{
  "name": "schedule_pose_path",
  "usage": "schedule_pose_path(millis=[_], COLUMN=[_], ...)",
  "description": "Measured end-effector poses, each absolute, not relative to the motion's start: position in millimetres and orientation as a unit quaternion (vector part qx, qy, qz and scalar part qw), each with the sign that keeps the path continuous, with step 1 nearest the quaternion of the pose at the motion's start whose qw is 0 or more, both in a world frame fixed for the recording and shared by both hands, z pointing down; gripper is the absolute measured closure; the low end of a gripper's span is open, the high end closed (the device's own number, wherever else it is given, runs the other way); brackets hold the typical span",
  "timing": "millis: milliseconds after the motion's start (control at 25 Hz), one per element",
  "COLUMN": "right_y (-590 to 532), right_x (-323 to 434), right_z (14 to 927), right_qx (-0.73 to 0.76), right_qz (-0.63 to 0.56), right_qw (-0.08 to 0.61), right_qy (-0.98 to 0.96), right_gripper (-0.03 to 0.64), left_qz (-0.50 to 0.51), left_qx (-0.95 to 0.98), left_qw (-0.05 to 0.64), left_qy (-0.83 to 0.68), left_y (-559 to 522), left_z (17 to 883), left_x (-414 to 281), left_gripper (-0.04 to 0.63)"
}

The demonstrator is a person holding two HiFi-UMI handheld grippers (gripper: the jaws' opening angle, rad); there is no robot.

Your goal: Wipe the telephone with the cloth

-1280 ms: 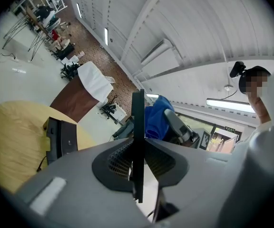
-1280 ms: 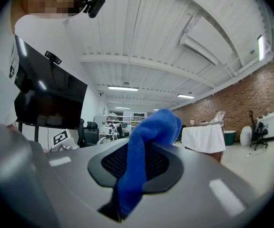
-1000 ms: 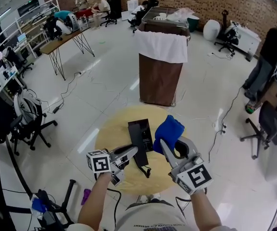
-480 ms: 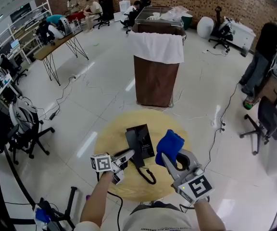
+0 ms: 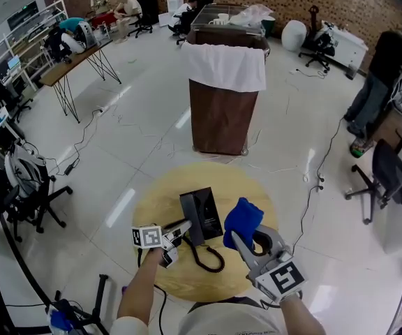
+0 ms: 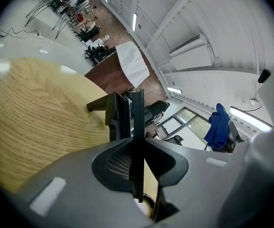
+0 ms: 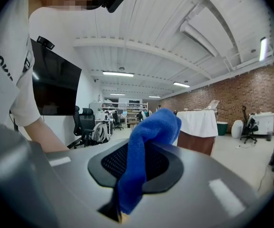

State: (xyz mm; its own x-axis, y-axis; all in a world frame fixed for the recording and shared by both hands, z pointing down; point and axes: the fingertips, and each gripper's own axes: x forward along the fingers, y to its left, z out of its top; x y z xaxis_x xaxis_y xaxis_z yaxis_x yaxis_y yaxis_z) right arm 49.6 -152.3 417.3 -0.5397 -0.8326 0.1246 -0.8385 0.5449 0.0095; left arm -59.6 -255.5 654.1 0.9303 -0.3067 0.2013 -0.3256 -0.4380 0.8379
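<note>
Telephone (image 5: pixel 202 211) clamped edge-on in left gripper (image 5: pixel 181 226) — cloth (image 5: pixel 243 218) pinched in right gripper (image 5: pixel 235 236), just beside

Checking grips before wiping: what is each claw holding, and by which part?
The left claw pinches the telephone by a thin black edge on its near side; the right claw grips the blue cloth by its lower end.

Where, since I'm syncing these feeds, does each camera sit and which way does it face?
Head view: on the person's head, steeply down onto the round table; both forearms, left gripper, right gripper.
Left gripper view: on the left gripper, along fingers shut on the telephone, across the table.
Right gripper view: on the right gripper, toward the brick wall, fingers shut on the blue cloth; sleeve at left.
Shared: all show cloth and brown bin.
</note>
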Motion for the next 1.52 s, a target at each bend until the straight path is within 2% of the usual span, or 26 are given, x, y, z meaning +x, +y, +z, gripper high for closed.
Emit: schedule_pose_path(millis=[760,1160,1520], right_y=[-173,-170,-161], right_x=[55,49,35], right_z=[433,437,431], right_qx=[0.477,0.472,0.463], right_qz=[0.05,0.053,0.046], right_qw=[0.071,0.075,0.07], right_qy=[-0.875,-0.877,-0.882], right_gripper=[0.551,0.551,0.551], left_qz=[0.003,0.019,0.023], left_qx=[0.824,0.829,0.855], left_qw=[0.537,0.516,0.438], left_qy=[-0.184,-0.214,-0.277], left_y=[-272,-273,-272], left_z=[679,683,661], left_x=[-59,-65,-86], left_gripper=[0.534,0.483,0.5])
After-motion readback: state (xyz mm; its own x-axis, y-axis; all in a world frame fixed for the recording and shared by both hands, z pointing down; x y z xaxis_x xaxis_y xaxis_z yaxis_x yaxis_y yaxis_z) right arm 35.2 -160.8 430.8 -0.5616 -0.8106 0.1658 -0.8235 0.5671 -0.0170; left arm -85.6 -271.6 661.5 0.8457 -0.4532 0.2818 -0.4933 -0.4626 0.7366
